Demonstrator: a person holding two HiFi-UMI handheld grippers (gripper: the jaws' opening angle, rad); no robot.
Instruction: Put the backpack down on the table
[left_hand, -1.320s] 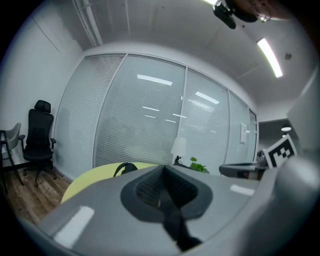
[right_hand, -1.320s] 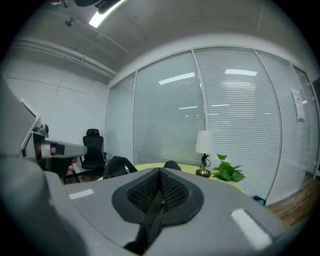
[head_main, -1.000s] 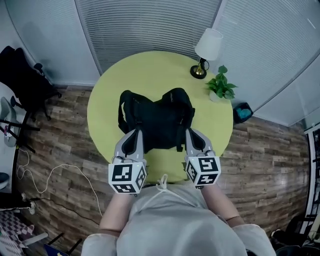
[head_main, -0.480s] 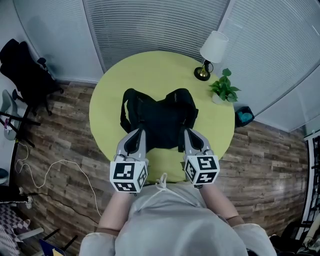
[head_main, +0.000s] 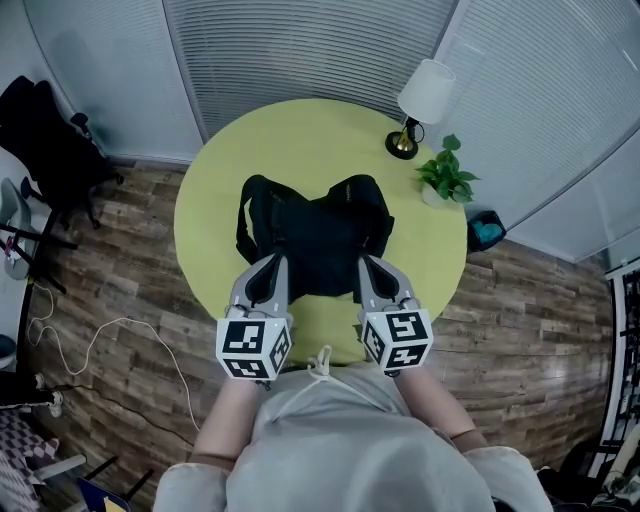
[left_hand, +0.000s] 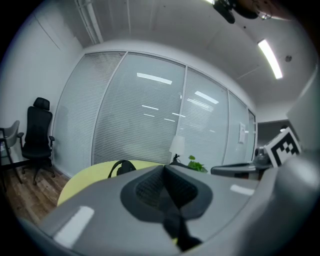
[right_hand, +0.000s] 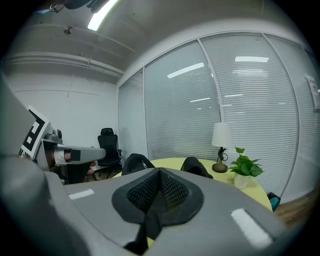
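The black backpack (head_main: 315, 235) lies flat on the round yellow-green table (head_main: 300, 140), its shoulder straps looping at the left. My left gripper (head_main: 272, 262) and right gripper (head_main: 370, 265) both rest with their tips on its near edge, left and right of the middle. In the left gripper view the left gripper (left_hand: 164, 167) is shut, and a dark strip like a strap runs down between its pads. The right gripper (right_hand: 160, 171) is shut the same way on a dark strip. Beyond the jaws the backpack (right_hand: 137, 161) shows as humps.
A white-shaded lamp (head_main: 418, 95) and a small potted plant (head_main: 445, 175) stand at the table's far right. A black office chair (head_main: 45, 140) is off to the left, a white cable (head_main: 100, 340) lies on the wood floor, and a teal bin (head_main: 486, 225) sits at right.
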